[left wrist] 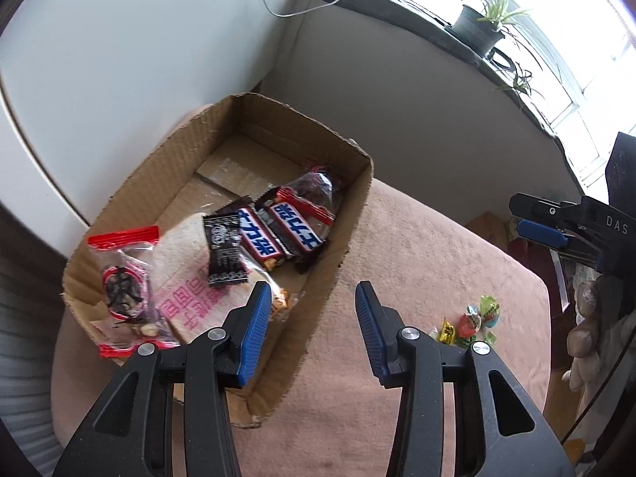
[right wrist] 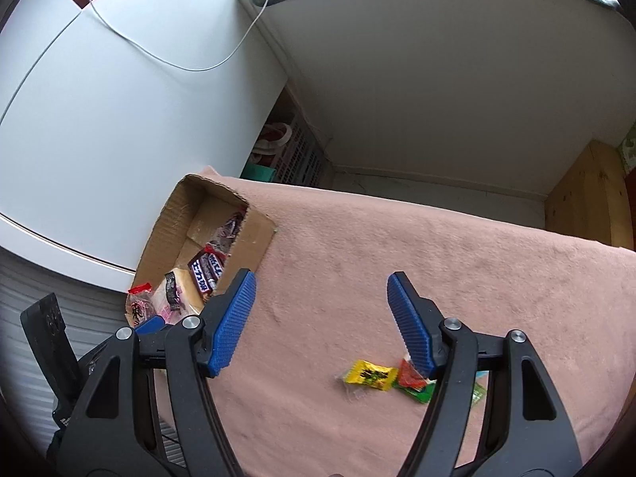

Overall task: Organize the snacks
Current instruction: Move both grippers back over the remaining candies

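Observation:
An open cardboard box (left wrist: 351, 234) stands on the pink cloth (left wrist: 421, 246). It holds two Snickers bars (left wrist: 278, 234), a black-wrapped snack (left wrist: 224, 252), a bread pack with pink print (left wrist: 187, 278) and a red-edged clear bag of nuts (left wrist: 123, 278). My left gripper (left wrist: 312, 298) hovers open and empty over the box's near right wall. Right of it a few small wrapped candies (left wrist: 475, 318) lie on the cloth. In the right wrist view my right gripper (right wrist: 322, 290) is open and empty above bare cloth. A yellow candy (right wrist: 367, 375) and a red-and-green candy (right wrist: 411, 383) lie just below its right finger; the box (right wrist: 254, 238) is to its left.
A white appliance (right wrist: 119, 139) stands behind the box, with a white cable (right wrist: 179, 65) hanging across it. A potted plant (left wrist: 479, 26) sits on the window ledge. A wooden cabinet (right wrist: 588, 194) stands beyond the table's far right edge. A gloved hand (left wrist: 588, 330) holds the right gripper's body (left wrist: 556, 224).

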`<state>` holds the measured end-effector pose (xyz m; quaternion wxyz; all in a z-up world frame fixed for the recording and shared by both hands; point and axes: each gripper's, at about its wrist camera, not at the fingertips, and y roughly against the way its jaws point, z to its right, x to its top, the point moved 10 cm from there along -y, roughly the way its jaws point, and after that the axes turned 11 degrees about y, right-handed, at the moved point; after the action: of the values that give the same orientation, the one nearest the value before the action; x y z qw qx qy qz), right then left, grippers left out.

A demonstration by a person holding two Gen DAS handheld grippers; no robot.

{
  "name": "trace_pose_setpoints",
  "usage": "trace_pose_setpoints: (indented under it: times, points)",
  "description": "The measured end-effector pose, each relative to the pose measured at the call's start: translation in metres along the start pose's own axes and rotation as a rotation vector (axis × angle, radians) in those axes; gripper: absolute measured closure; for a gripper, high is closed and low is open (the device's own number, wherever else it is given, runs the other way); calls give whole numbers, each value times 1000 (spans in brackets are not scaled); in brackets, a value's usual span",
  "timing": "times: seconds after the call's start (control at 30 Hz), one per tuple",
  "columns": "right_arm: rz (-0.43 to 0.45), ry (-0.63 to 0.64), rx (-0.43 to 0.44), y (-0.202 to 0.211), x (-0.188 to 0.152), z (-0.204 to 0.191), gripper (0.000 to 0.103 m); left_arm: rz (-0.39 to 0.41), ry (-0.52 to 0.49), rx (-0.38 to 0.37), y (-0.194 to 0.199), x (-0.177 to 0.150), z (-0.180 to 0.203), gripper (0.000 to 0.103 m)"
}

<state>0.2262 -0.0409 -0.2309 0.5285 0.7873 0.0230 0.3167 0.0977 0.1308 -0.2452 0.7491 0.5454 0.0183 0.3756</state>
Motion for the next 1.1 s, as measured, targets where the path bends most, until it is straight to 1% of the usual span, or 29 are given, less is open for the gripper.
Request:
trace_pose_setpoints:
  times: [0.3, 0.43, 0.53, 0.63, 0.77, 0.9, 1.07, 1.1]
  points:
    - [34, -108, -80, 28, -41, 68, 32, -81, -92, -57, -24, -26, 50, 60]
    - [14, -150, -103, 31, -66, 92, 32, -123, -144, -76, -33, -45, 71, 60]
    - [-24, -192, -118, 30, -88, 110, 32, -161, -178, -90, -40, -61, 85, 60]
    - [-51, -241, -114, 29, -107, 124, 32, -190, -213, -99, -48, -75, 98, 60]
    - [-71, -291, -88, 22, -124, 135, 32, -225, -265, -109, -57, -90, 116, 60]
    - [-102, -300, -77, 12, -138, 139, 32, -251, -312, -118, -67, -100, 135, 60]
    - [-130, -334, -49, 4, -163, 137, 32, -275, -362, -126, -79, -113, 153, 60]
    - [-134, -341, -37, 1, -167, 135, 33, -279, -371, -126, -81, -114, 155, 60]
